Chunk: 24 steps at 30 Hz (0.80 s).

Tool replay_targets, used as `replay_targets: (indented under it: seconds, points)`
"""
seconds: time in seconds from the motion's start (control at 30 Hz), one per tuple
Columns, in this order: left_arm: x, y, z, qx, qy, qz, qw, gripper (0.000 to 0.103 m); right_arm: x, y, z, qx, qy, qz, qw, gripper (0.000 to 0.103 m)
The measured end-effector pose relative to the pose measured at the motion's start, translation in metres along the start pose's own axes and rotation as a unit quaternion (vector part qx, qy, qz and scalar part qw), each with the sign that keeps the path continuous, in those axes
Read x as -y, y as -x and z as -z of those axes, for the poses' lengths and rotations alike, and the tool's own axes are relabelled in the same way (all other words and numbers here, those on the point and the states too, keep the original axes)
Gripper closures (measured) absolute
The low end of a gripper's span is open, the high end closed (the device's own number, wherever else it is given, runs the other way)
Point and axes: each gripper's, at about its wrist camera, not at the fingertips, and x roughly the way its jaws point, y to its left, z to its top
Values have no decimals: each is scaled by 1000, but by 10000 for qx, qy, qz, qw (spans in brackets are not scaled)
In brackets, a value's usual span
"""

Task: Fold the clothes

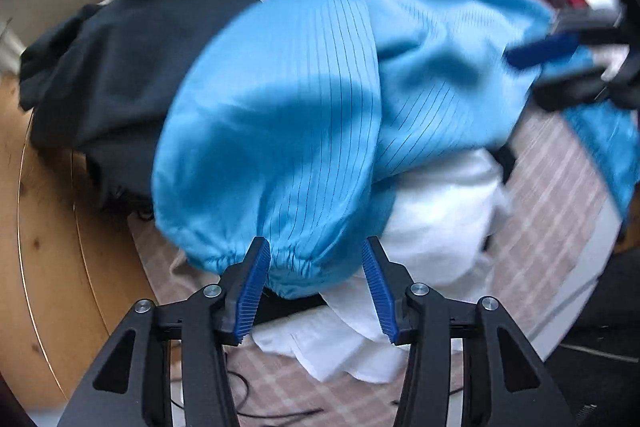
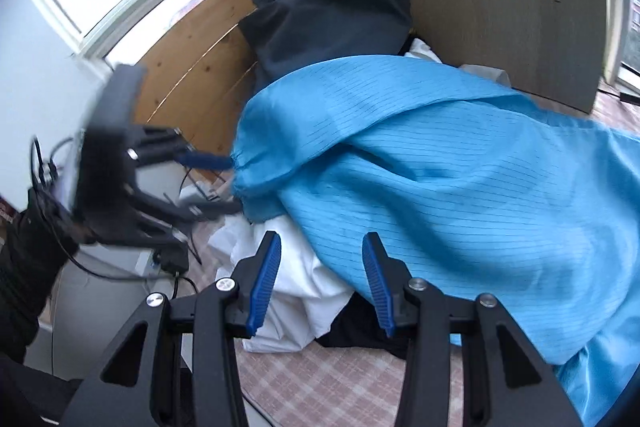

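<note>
Clothes pile is sitting on the checked bed sheet (image 2: 320,379): blue striped garment (image 1: 280,115) is draping over a white garment (image 1: 436,219) and a dark garment (image 1: 132,67), likely being picked first. Left hand-held gripper (image 1: 316,287) is open wide, straddling the blue elastic cuff (image 1: 296,261), nothing clamped. Right hand-held gripper (image 2: 320,279) is also apart, hovering near the blue edge, holding nothing.

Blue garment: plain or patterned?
Blue garment: bright blue with thin dark pinstripes, clearest in the left wrist view.

Blue pinstriped garment (image 1: 280,115) is draped over the pile, elastic cuff (image 1: 296,261) sitting right between the left gripper's (image 1: 316,291) open jaws.
</note>
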Motion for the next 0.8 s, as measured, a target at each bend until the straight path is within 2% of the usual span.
replay_targets:
  seconds: [0.07, 0.1, 0.17, 0.27, 0.33, 0.37, 0.43, 0.47, 0.5, 0.53, 0.63, 0.73, 0.8]
  points:
    - [7, -11, -2, -64, -210, -88, 9997, 94, -7, 8, -4, 66, 105, 127, 9998, 61]
    - [-2, -9, -5, -70, -44, 70, 9999, 97, -10, 12, -6, 113, 142, 182, 9997, 61]
    - [-22, 9, -13, 204, 273, 341, 9988, 97, -14, 18, -10, 231, 185, 282, 9992, 61]
    - [-67, 48, -30, 669, 753, 353, 9943, 97, -15, 16, -17, 286, 196, 412, 9985, 61]
    - [-99, 59, -43, 826, 1098, 41, 9905, 94, -16, 7, -23, 228, 192, 412, 9987, 61]
    - [-118, 62, -52, 860, 1288, -273, 9876, 91, -18, 2, -27, 193, 217, 416, 9987, 61]
    - [-157, 62, -68, 839, 1724, -1087, 9754, 73, -23, -9, -33, 122, 290, 433, 9986, 61]
    - [-169, 61, -72, 788, 1876, -1323, 9701, 70, -27, -15, -37, 85, 369, 457, 9982, 61]
    - [-183, 60, -75, 757, 2039, -1476, 9648, 72, -31, -22, -40, 45, 441, 472, 9979, 61]
    - [-193, 61, -74, 781, 2171, -1439, 9623, 72, -35, -28, -43, 6, 503, 462, 9977, 61]
    - [-200, 73, -62, 1084, 2381, -839, 9615, 71, -50, -47, -54, -66, 829, 424, 9956, 61]
    - [-177, 79, -36, 1314, 2153, -423, 9667, 69, -66, -66, -67, -163, 1313, 575, 9895, 61]
    - [-150, 70, -15, 1318, 1855, -35, 9738, 63, -73, -75, -76, -228, 1570, 648, 9852, 61]
